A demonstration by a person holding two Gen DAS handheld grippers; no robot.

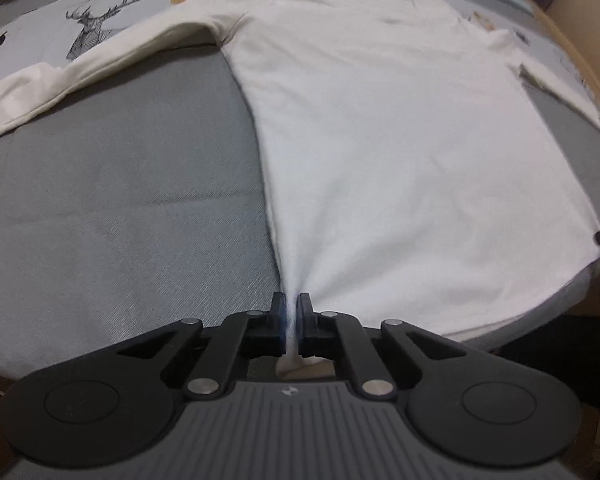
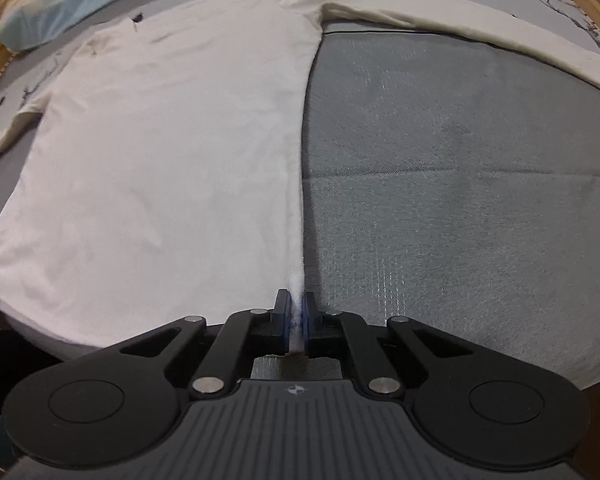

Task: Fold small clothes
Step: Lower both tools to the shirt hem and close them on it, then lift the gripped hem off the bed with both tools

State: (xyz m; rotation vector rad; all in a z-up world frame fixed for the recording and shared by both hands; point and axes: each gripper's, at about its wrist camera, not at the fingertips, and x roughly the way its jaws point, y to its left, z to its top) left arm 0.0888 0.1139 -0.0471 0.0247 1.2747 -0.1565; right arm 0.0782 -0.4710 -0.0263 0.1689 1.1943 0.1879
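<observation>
Hem corners of the white long-sleeved shirt [image 1: 380, 140] are pinched tight in the left gripper [image 1: 291, 312] and the right gripper [image 2: 296, 312]. The shirt is spread flat on a grey surface [image 2: 460, 200], sleeves [image 2: 460, 28] extended outward. Beyond, a deer-print sheet [image 1: 92, 20] is seen.

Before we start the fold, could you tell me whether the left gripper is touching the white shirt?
Touching: in the left wrist view, the left gripper is shut on the white shirt's bottom corner, with cloth pinched between its fingers.
</observation>
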